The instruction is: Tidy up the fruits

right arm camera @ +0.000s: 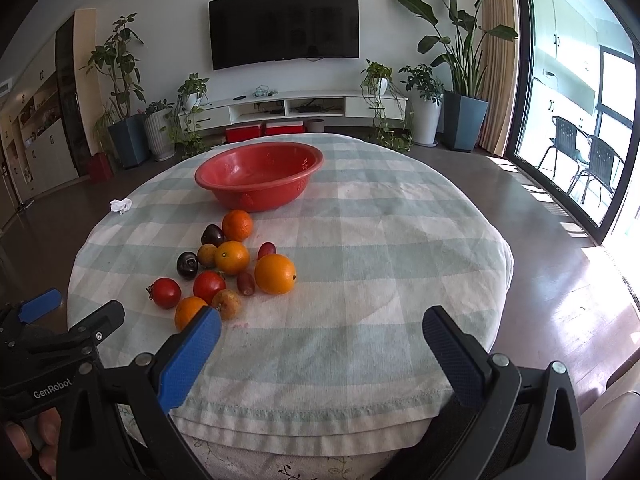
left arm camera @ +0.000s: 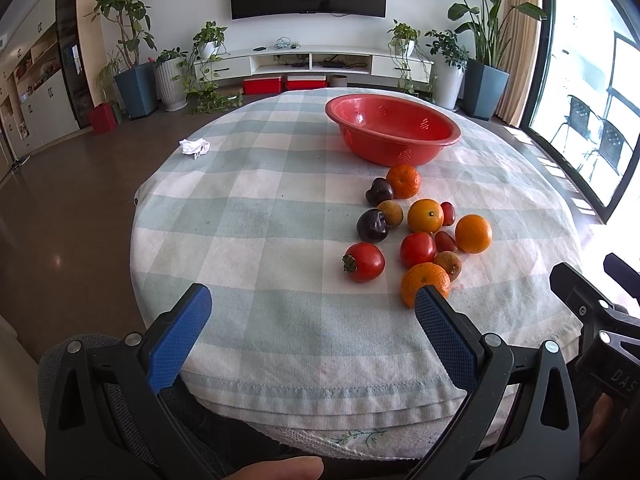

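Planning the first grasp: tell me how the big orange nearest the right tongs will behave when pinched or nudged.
The orange looks round and smooth, so a nudge would probably roll it across the checked cloth. It looks firm, likely tolerating a squeeze. The small red fruit beside it might get knocked.

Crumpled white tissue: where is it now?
The crumpled white tissue lies alone near the table's far-left edge, left of the red bowl, well clear of the fruit.

loose fruits (left arm camera: 420,236) clustered on checked cloth, just before empty red bowl (left arm camera: 392,128)
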`<action>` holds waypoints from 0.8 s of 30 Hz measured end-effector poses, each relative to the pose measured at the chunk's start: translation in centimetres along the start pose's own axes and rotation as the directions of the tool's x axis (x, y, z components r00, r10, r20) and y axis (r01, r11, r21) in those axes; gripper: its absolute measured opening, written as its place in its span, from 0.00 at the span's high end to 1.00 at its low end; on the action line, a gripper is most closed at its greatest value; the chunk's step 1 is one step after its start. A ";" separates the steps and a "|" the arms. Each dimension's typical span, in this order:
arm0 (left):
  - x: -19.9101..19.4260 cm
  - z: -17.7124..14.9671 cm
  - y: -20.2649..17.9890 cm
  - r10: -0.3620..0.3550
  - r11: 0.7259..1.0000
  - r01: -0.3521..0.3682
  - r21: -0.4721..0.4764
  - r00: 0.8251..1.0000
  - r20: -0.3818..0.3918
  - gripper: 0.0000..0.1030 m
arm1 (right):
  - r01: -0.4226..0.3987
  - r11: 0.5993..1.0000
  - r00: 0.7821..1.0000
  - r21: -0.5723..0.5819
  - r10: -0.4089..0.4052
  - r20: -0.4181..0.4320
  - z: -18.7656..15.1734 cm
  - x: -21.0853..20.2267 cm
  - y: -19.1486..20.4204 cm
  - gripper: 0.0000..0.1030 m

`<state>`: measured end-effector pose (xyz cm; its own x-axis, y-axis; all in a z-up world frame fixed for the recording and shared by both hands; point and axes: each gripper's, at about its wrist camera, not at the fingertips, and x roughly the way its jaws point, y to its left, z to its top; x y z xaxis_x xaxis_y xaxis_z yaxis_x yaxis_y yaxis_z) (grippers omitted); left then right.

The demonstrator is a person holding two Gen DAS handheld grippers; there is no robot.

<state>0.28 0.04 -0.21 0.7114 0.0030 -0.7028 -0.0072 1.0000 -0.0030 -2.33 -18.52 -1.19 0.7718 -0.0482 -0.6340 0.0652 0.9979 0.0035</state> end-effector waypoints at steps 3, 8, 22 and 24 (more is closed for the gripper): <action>0.0 0.0 0.0 -0.001 1.000 0.001 0.001 1.000 0.000 0.00 | 0.001 1.000 1.000 -0.001 -0.001 -0.007 0.0 0.1 0.0 0.00; 0.0 0.0 0.0 0.001 1.000 -0.001 0.001 1.000 -0.001 0.00 | 0.001 1.000 1.000 -0.001 -0.001 -0.008 0.0 0.1 0.1 0.00; 0.0 0.0 0.0 0.001 1.000 -0.001 0.000 1.000 -0.003 0.00 | 0.001 1.000 1.000 0.000 -0.001 -0.008 -0.1 0.1 0.1 0.00; 0.0 0.1 0.0 0.001 1.000 -0.001 0.001 1.000 -0.003 0.00 | 0.001 1.000 1.000 -0.001 -0.001 -0.008 -0.1 0.1 0.1 0.00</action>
<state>0.36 0.01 -0.19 0.7094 0.0037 -0.7047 -0.0069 1.0000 -0.0018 -2.30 -18.44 -1.29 0.7665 -0.0485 -0.6404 0.0654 0.9979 0.0027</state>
